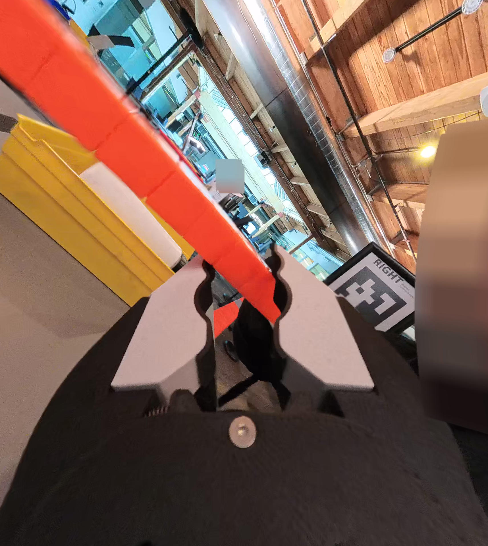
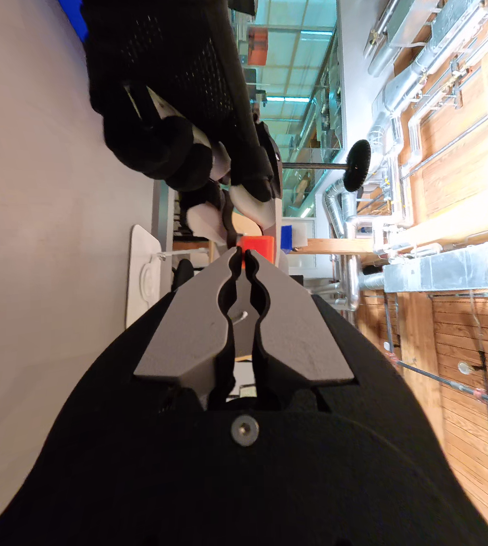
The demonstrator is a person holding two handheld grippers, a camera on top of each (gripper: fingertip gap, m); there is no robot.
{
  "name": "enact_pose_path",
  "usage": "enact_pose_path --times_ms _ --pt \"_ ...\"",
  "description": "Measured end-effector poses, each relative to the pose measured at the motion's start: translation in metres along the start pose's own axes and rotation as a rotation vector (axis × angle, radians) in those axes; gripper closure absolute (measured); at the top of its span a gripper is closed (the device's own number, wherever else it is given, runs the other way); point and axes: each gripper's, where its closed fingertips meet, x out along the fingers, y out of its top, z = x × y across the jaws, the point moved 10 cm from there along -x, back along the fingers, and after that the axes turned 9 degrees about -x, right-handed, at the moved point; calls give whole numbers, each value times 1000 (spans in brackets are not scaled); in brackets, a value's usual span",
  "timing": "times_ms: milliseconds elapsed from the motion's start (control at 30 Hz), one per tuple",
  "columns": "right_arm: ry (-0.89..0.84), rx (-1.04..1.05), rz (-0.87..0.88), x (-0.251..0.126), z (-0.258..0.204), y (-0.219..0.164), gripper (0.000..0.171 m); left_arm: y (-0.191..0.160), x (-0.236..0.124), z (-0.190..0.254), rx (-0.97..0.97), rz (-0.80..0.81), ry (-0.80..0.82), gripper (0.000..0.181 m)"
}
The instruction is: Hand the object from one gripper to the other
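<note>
Fingers of your left gripper [image 1: 241,283] are closed on the orange bar [image 1: 124,141], and your right gripper [image 2: 243,256] pinches the bar's end at its fingertips. Confirm the right grip is firm before opening the left fingers. Only the right wrist view shows both grippers on the bar.

- Orange object [image 1: 136,153]: runs out past the left wrist view's edge at 10 o'clock; full length not visible, surface motion-blurred.
- Same object in the right wrist view [image 2: 256,246]: near part concealed behind the right gripper [image 2: 243,252] tips.
- Yellow bins [image 1: 68,189]: partly covered by the orange object.
- Left gripper [image 2: 231,224]: body largely hidden by a black glove [image 2: 160,153].
</note>
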Motion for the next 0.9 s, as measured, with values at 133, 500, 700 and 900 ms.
enact_pose_path --times_ms 133,500,700,900 --pt "44 82 129 -10 -2 8 131 10 -11 2 124 20 77 160" --pt "259 813 267 0 43 -43 120 -11 -1 16 819 -366 476 161" --pt "303 837 279 10 59 -57 113 -24 7 22 1215 -585 708 161" --pt "320 691 232 8 66 -56 119 -32 16 26 1499 -749 883 162"
